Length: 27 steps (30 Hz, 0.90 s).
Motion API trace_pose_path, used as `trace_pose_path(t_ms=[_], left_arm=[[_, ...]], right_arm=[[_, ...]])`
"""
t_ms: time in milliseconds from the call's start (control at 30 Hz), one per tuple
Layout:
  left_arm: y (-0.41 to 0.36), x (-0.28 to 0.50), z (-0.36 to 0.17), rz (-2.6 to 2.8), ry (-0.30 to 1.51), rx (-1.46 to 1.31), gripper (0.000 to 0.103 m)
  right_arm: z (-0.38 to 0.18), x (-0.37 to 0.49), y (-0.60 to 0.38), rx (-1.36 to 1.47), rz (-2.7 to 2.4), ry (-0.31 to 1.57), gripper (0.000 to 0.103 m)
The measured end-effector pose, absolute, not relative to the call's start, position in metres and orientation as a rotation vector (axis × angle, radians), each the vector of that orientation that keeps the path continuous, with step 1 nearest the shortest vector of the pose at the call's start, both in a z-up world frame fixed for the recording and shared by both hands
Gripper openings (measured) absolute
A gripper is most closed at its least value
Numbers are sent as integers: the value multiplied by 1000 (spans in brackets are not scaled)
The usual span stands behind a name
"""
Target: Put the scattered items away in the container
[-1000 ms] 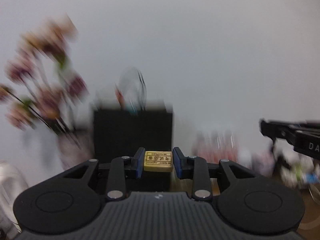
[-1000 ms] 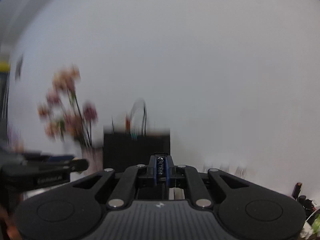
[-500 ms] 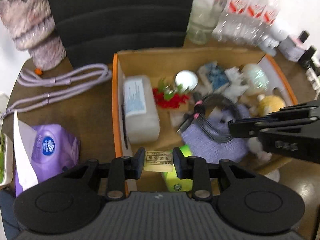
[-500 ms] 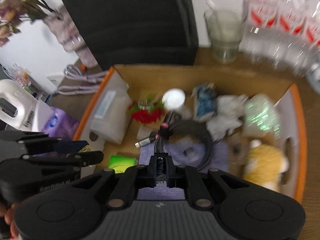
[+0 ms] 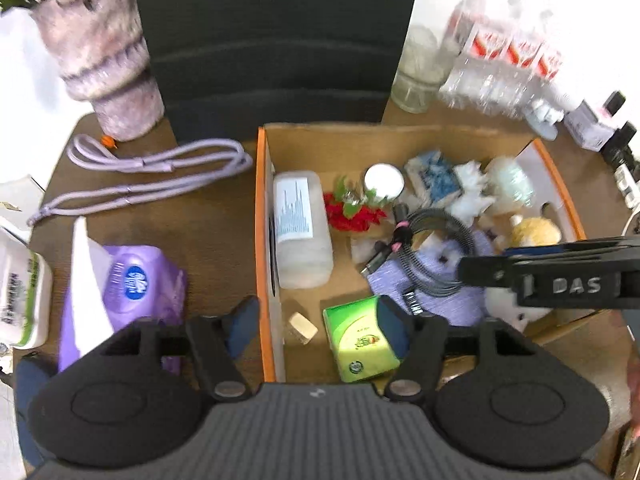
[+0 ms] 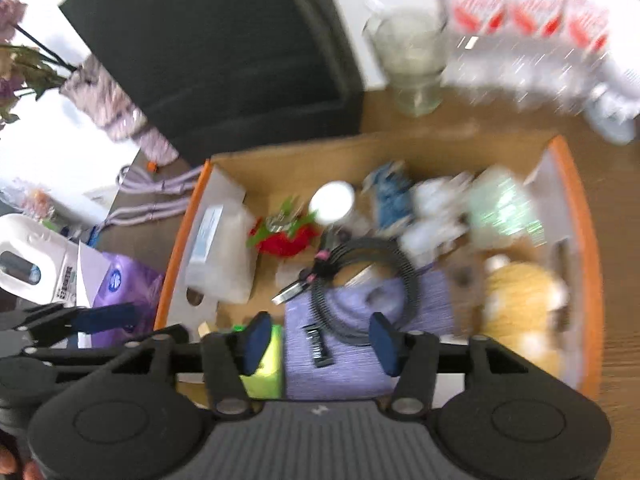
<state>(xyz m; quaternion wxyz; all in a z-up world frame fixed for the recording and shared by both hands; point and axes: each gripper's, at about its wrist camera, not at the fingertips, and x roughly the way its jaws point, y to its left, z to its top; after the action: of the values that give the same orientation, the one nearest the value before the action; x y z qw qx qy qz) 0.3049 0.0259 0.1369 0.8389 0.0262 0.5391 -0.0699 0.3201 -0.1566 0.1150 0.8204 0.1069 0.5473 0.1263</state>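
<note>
The cardboard box (image 5: 262,216) with orange rims holds several items: a plastic bottle (image 5: 301,229), a coiled black cable (image 5: 436,248), a purple cloth (image 5: 440,296), a green packet (image 5: 362,338). My left gripper (image 5: 318,326) is open above the box's front left corner. A small yellow eraser (image 5: 303,323) lies on the box floor below it. My right gripper (image 6: 322,342) is open above the purple cloth (image 6: 360,344), where a small black clip (image 6: 319,347) lies. The box also shows in the right wrist view (image 6: 176,256).
On the table left of the box lie a purple tissue pack (image 5: 128,280), a lilac cord (image 5: 152,184) and a white tub (image 5: 22,288). A vase (image 5: 104,56), a black bag (image 5: 272,40), a glass jar (image 5: 416,68) and water bottles (image 5: 508,64) stand behind.
Both grippers opened over the box. The eraser dropped from the left gripper onto the box floor, and the black clip dropped from the right gripper onto the purple cloth.
</note>
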Motion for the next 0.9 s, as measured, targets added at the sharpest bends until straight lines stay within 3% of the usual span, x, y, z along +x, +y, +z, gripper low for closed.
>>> trace_pose_path(t_ms=[33,100,167,233,300,367,500,600,900], left_arm=[[25,301,144,-148,1138,52,75],[20,293,153,-149,1133,58,84],[15,285,159,-145,1133,70,85],[13,277,163,-135,1120,62,87],[9,267,167,-108,1070,69,97],[2,247,171,-62,910,106,103],[-5,200,163,-36,617,158,103],[-6,168,146,-43,499,123,103],[-23,105,116,-26,362,168,103]], right_arm=[[123,316,-160,205,248,1154,58],[138,305,-168,152,204,1133,76],[151,295,-175,106,165,1108,87],[162,284,-183,84,138,1077,87],[169,274,-191,90,128,1057,88],[172,263,-197,119,136,1012,88],[164,222,-201,116,149,762,91],[145,193,-197,30,104,605,100],[115,128,-192,-25,128,387,100]])
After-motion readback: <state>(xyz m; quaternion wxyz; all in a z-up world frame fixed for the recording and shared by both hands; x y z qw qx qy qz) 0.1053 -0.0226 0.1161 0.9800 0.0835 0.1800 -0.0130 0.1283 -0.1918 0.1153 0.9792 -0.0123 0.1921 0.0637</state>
